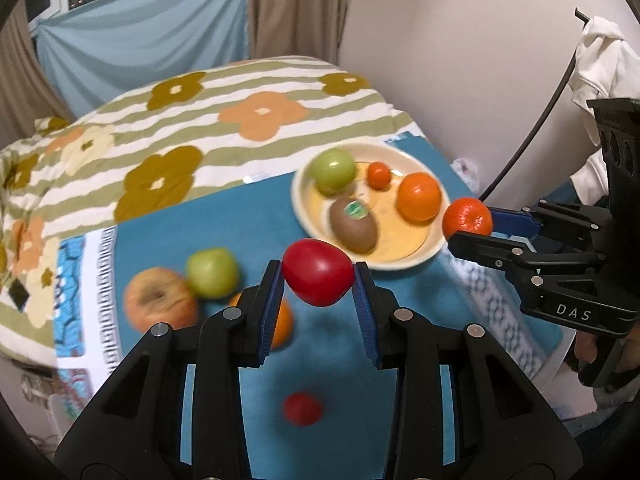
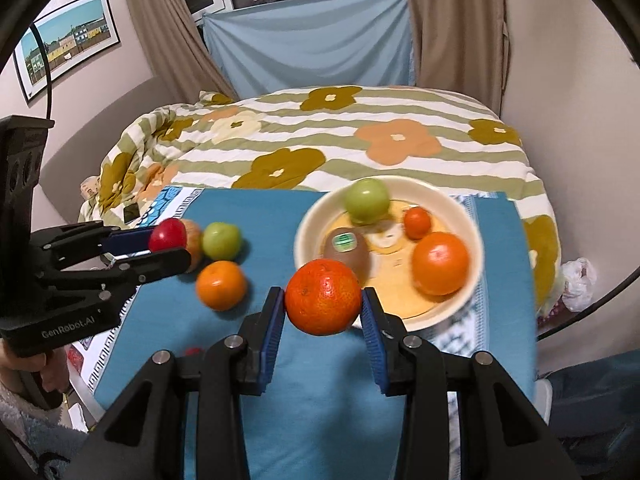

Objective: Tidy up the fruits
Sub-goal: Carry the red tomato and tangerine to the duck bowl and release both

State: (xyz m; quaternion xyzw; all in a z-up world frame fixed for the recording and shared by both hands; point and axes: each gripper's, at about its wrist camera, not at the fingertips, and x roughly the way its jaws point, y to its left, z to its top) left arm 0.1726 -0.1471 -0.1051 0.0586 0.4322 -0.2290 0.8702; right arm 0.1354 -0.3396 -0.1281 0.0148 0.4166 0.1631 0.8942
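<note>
My left gripper (image 1: 319,280) is shut on a red tomato (image 1: 317,272) and holds it above the blue cloth, left of the plate; it also shows in the right wrist view (image 2: 168,236). My right gripper (image 2: 323,300) is shut on a tangerine (image 2: 323,297) held by the near rim of the cream plate (image 2: 472,220); it shows in the left wrist view (image 1: 467,217) too. On the plate lie a green apple (image 2: 366,200), a kiwi (image 2: 347,252), a small orange fruit (image 2: 417,222) and an orange (image 2: 440,263).
On the blue cloth (image 2: 320,400) left of the plate lie a green apple (image 2: 221,240), an orange (image 2: 221,284), a yellow-red apple (image 1: 160,300) and a small red fruit (image 1: 303,408). A flowered quilt (image 2: 340,140) lies behind. A wall (image 1: 460,60) stands at the right.
</note>
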